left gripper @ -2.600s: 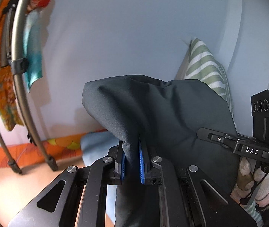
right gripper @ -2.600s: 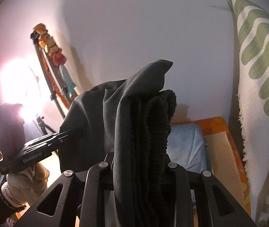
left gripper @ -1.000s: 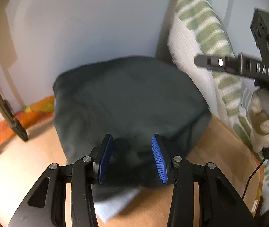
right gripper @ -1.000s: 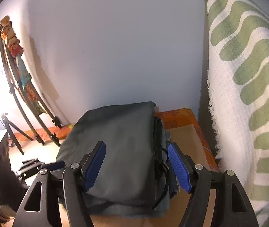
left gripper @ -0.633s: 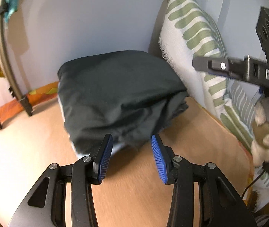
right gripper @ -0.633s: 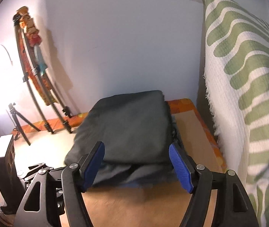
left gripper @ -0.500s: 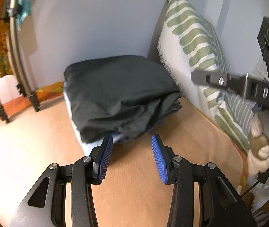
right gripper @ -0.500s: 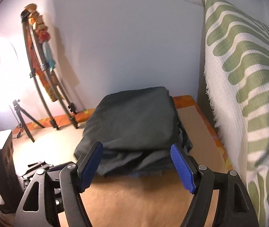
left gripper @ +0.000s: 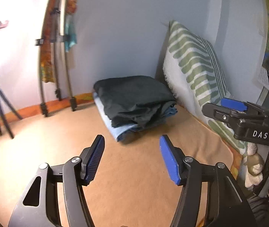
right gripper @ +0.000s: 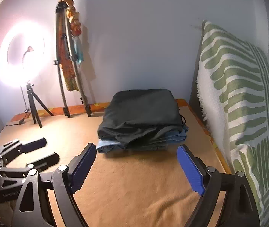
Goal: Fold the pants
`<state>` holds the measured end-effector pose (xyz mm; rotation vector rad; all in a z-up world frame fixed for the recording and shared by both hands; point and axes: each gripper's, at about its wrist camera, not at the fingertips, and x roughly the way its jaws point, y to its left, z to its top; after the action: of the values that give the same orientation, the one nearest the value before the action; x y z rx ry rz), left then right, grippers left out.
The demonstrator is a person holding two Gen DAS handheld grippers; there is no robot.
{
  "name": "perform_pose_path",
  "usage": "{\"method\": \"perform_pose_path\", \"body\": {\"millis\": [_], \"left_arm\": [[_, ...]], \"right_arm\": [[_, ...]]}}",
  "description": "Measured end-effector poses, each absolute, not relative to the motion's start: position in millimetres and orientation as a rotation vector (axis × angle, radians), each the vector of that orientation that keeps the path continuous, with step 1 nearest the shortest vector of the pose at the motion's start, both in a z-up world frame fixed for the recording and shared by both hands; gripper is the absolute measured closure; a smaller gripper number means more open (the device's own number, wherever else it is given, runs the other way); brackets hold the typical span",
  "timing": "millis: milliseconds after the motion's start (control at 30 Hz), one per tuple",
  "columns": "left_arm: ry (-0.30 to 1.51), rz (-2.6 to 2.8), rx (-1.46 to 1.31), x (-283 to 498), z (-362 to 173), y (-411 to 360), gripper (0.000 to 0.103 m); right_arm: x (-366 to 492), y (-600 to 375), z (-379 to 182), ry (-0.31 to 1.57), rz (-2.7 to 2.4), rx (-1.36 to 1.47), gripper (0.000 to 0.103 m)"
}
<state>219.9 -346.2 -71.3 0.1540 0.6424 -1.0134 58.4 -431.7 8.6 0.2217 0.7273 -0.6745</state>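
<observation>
dark pants (right gripper: 142, 111) lie folded on top of a light blue folded garment (left gripper: 119, 130), the stack at the far end of the tan surface (right gripper: 144, 179) (probably a bed), near the striped pillow (right gripper: 240, 102). left gripper (left gripper: 131, 156): jaws wide apart, holding nothing, well short of the stack. right gripper (right gripper: 136, 168): jaws wide apart too, nothing between them. judgement: fold looks done; step in hand is backing off. front edge of the pants sags unevenly, though blur may exaggerate it. if tidying, press the top layer flat with spread jaws; do not pinch and drag, or the lower garment shifts.
</observation>
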Motion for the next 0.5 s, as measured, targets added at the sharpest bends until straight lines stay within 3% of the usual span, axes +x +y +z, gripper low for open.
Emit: {"method": "perform_pose_path", "body": {"millis": [133, 267, 500], "left_arm": [[0.637, -0.975, 0.111, 211, -62, -318, 0.030], [0.622, -0.955, 0.079, 203, -57, -294, 0.023], [0.633, -0.899, 0.064, 199, -67, -266, 0.023]], "right_arm": [[47, -405, 22, 0.683, -0.691, 0.179, 0.003], [39, -387, 29, 0.638, -0.684, 0.193, 0.000], [47, -366, 20, 0.613, -0.705, 0.164, 0.000]]}}
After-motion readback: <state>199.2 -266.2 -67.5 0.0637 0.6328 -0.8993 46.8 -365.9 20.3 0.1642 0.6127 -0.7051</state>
